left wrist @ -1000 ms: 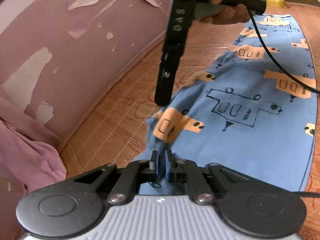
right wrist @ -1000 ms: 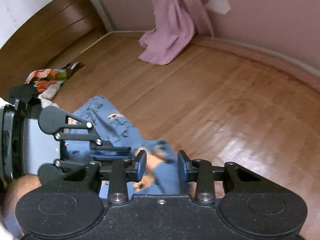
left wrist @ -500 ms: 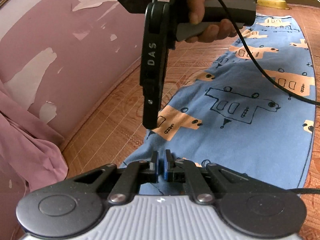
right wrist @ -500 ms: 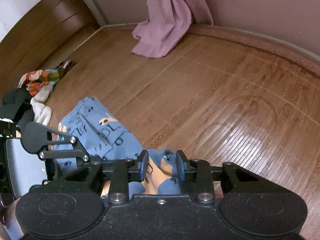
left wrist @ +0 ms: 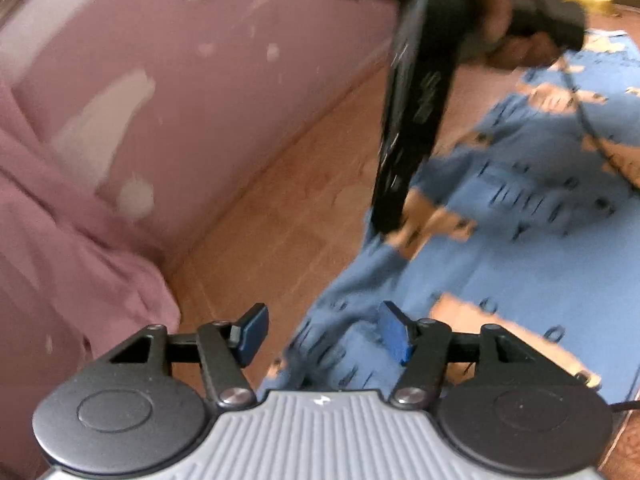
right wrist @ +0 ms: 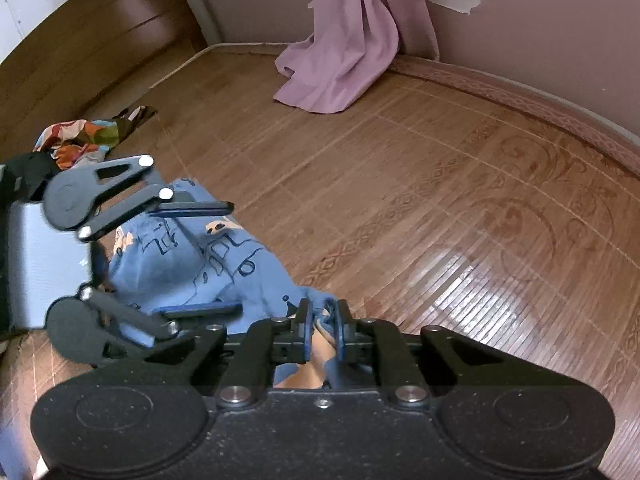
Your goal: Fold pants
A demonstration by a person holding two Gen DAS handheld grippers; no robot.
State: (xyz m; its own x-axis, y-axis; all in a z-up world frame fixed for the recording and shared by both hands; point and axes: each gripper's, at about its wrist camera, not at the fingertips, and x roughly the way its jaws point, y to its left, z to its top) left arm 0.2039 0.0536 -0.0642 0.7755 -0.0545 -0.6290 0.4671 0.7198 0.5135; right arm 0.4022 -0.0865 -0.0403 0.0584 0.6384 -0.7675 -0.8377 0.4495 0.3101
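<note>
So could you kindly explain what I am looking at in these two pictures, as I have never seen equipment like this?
There is no robot here: a person holds a two-finger gripper in each hand, and each gripper carries a wide-angle camera that looks out along its own fingers. One picture comes from the left gripper, whose jaws stand open over the cloth. The other comes from the right gripper, whose jaws are closed on a bunched edge of the blue printed pants. The pants lie on a woven bamboo mat. Each camera also catches the other gripper at work. A pink curtain hangs against the peeling wall, and a pile of colourful clothes lies at the far side.
</note>
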